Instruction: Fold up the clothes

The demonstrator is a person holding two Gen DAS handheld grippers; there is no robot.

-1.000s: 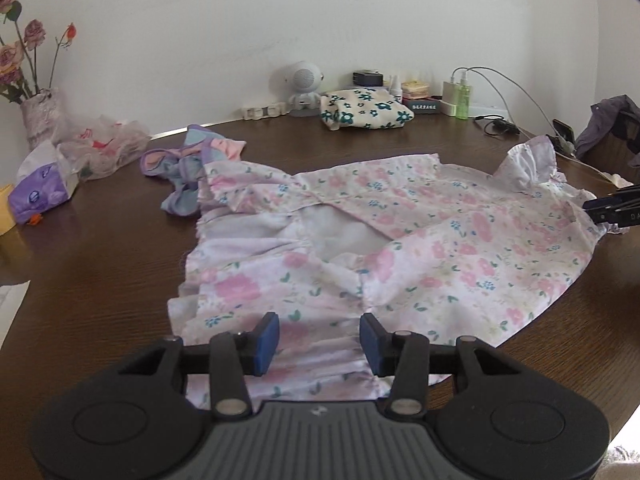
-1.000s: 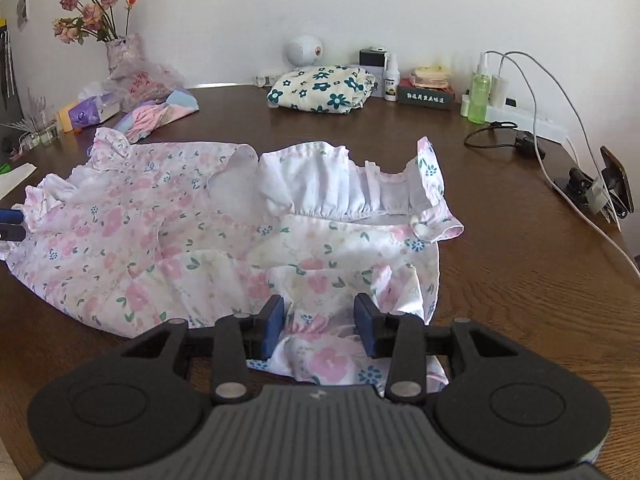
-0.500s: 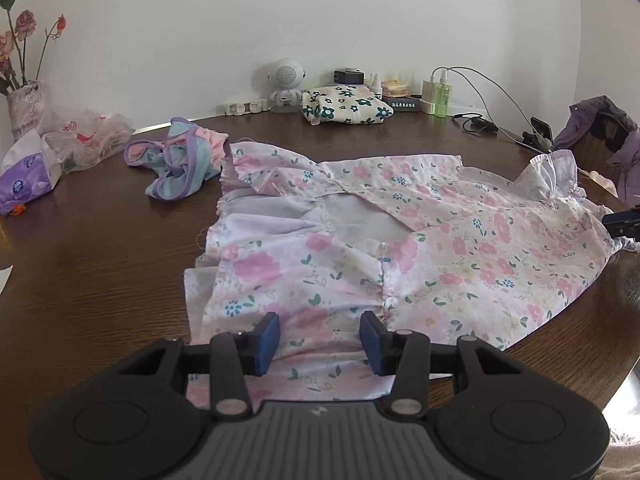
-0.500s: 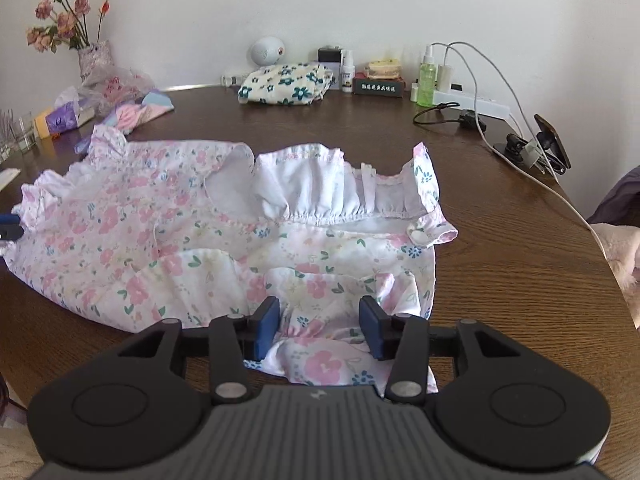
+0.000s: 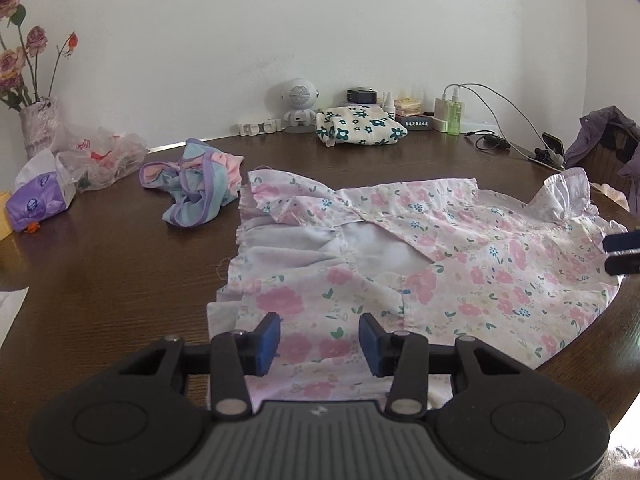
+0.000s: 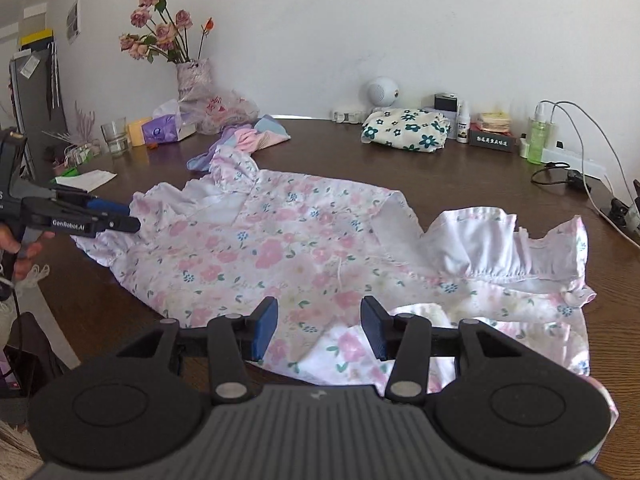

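The pink floral cotton dress (image 5: 420, 264) is spread at the brown wooden table's (image 5: 100, 272) near edge. Both the left gripper (image 5: 319, 339) and right gripper (image 6: 319, 328) are held apart, empty, the right's jaws having just been opening. Thin fabric could be dragged off the edge if snagged.

Plenty of bare table (image 5: 100, 264) on my left side. The floral dress (image 6: 280, 248) hogs the middle, a crumpled pastel garment (image 5: 192, 188) sits just behind it, and bottles, cables (image 6: 592, 184) and a folded cloth (image 6: 404, 130) crowd the back wall.
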